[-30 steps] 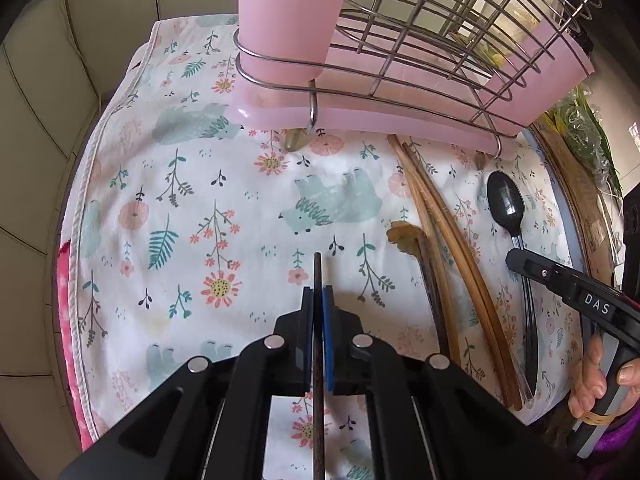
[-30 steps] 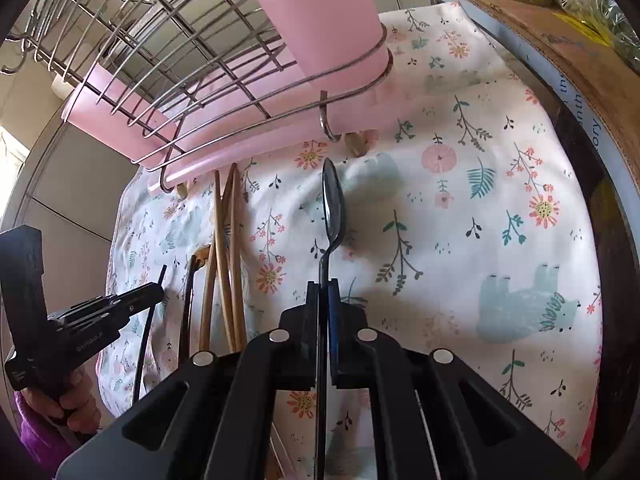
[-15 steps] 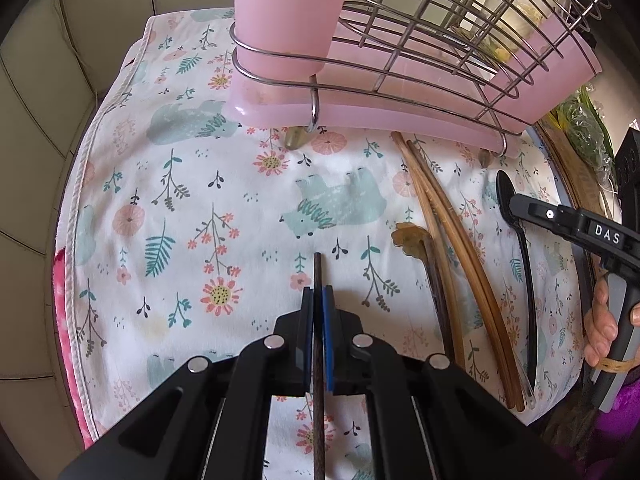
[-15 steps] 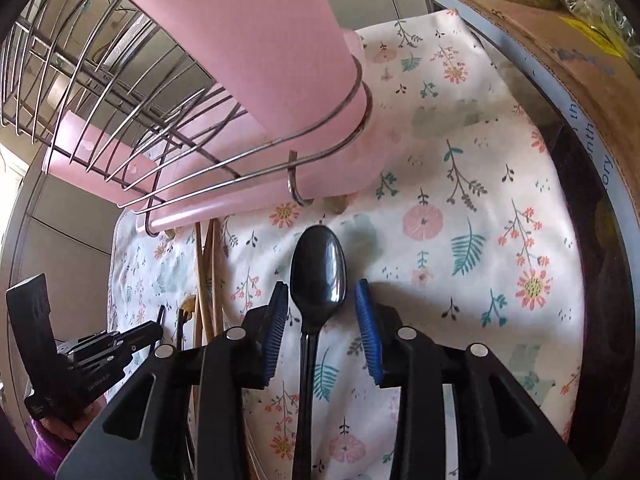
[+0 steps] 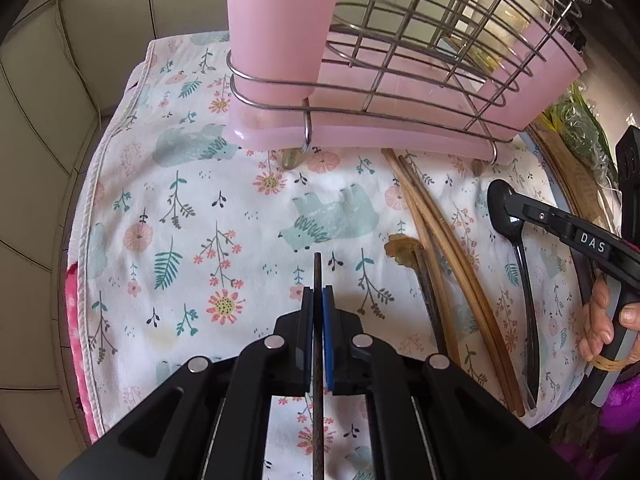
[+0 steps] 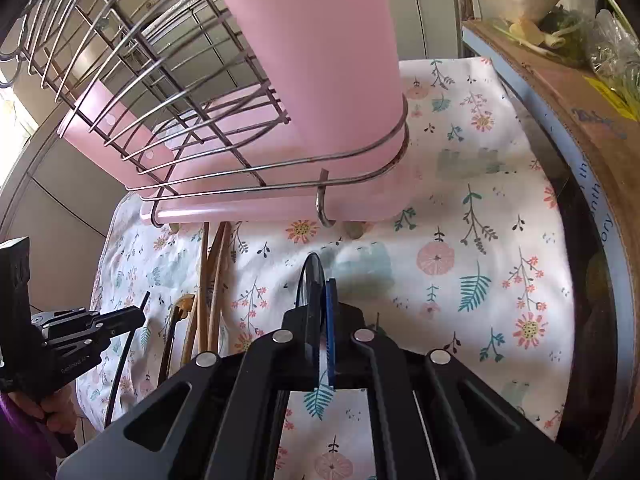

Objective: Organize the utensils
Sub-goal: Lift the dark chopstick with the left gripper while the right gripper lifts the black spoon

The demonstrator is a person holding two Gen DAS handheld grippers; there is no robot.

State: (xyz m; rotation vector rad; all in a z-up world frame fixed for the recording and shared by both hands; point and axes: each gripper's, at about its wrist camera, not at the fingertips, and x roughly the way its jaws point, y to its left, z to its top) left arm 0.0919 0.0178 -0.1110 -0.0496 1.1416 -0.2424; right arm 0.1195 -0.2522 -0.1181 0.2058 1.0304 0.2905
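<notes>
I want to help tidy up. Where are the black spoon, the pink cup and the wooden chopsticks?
Spoon [image 5: 505,213], left wrist view, on its bowl.
Cup [image 5: 276,20], left wrist view, on its side wall.
Chopsticks [image 5: 444,252], left wrist view, mid-length on the pair lying on the cloth.

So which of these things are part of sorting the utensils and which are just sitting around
Job:
black spoon in right gripper
dark chopstick in left gripper
wooden chopsticks
pink utensil holder
wire rack

Lying about:
floral cloth
bagged greens
cardboard box
</notes>
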